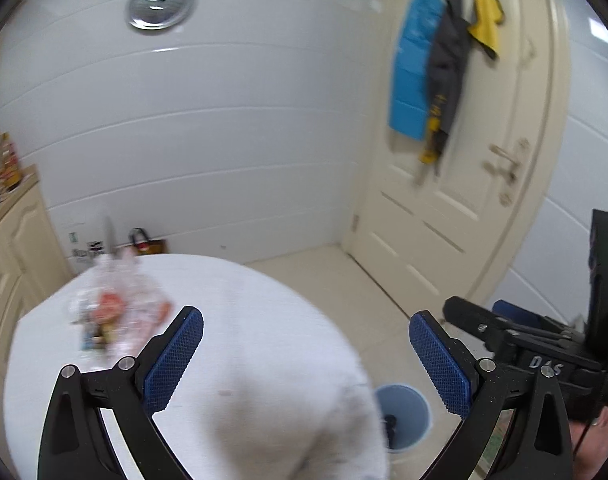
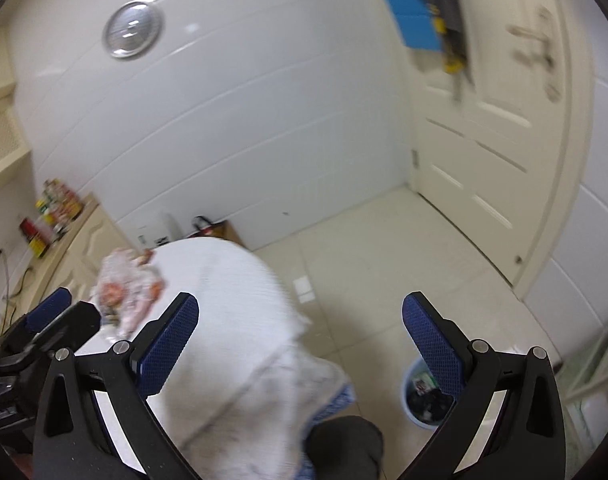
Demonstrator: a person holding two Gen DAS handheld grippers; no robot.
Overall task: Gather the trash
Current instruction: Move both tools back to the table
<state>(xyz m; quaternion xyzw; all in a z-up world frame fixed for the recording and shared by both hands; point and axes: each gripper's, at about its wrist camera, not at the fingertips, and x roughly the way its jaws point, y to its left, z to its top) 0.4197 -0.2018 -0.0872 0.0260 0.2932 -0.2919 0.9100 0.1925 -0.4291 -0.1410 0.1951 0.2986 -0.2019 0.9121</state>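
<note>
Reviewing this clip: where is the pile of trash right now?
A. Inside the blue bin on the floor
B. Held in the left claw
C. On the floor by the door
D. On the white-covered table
D: the trash pile lies on the white-covered table, while both claws are open and hold nothing.

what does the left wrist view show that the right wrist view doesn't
Only the left wrist view shows the yellow cloth hanging on the cream door, and the right gripper from outside. Only the right wrist view shows the dark trash inside the round blue bin and the left gripper from outside. Both show the crumpled clear plastic bag of trash on the white-clothed table, and open jaws.
</note>
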